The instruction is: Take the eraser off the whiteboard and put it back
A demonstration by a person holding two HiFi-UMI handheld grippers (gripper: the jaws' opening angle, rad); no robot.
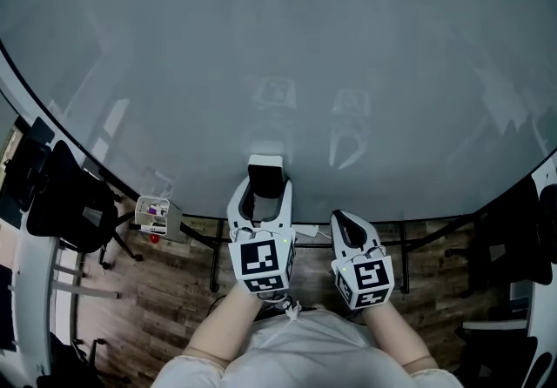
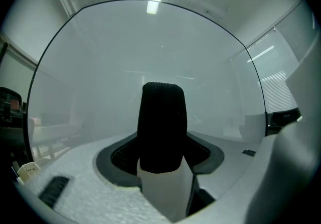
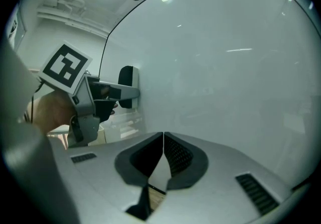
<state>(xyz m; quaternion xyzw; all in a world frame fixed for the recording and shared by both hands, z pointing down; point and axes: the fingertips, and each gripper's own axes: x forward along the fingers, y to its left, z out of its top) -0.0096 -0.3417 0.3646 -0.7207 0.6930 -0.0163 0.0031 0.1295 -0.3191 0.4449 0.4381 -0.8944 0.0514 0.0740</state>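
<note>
The eraser [image 1: 265,179], black felt on a white body, stands against the big whiteboard [image 1: 278,47] near its lower edge. My left gripper [image 1: 265,170] points level at the board with a jaw on each side of the eraser. In the left gripper view the eraser [image 2: 161,125] rises in the middle, and a strip of dark pad shows on either side of it, so the jaws stand open around it. The right gripper view shows the eraser [image 3: 127,86] flat on the board at the left gripper's tip. My right gripper [image 1: 348,225] hangs beside it, shut and empty [image 3: 163,140].
Below the whiteboard are its stand legs [image 1: 214,256] and a wood floor [image 1: 157,291]. A small cart with coloured items [image 1: 155,214] stands at the lower left beside a black chair [image 1: 65,199]. More dark furniture [image 1: 513,247] sits at the right.
</note>
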